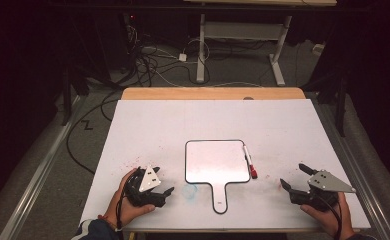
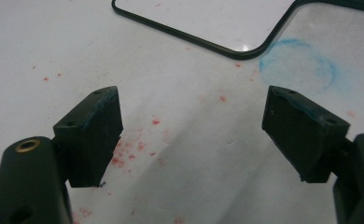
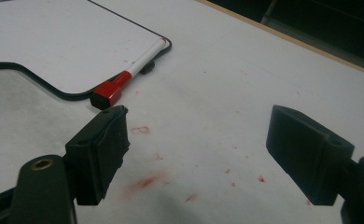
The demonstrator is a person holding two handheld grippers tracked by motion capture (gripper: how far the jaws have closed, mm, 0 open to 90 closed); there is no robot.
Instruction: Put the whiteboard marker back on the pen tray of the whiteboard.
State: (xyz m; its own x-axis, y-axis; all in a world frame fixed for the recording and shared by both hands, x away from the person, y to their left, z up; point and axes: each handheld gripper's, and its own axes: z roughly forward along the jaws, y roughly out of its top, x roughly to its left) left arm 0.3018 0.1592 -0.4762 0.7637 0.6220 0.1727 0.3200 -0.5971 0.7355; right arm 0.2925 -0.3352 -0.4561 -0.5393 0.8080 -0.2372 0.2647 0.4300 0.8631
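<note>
The marker (image 1: 249,161) lies along the right edge of the small whiteboard (image 1: 217,161), in the middle of the high view, its long axis running up and down the frame with the red cap at the lower end. The right tool (image 1: 294,178), jaws wide and empty, sits lower right of it on the worktop (image 1: 283,130) and is the nearer. The left tool (image 1: 161,180), also wide and empty, lies across the board at lower left.

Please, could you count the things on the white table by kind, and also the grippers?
Handheld whiteboard: 1
Marker with red cap: 1
Grippers: 2, the left gripper and the right gripper, both open
Total: 4
</note>
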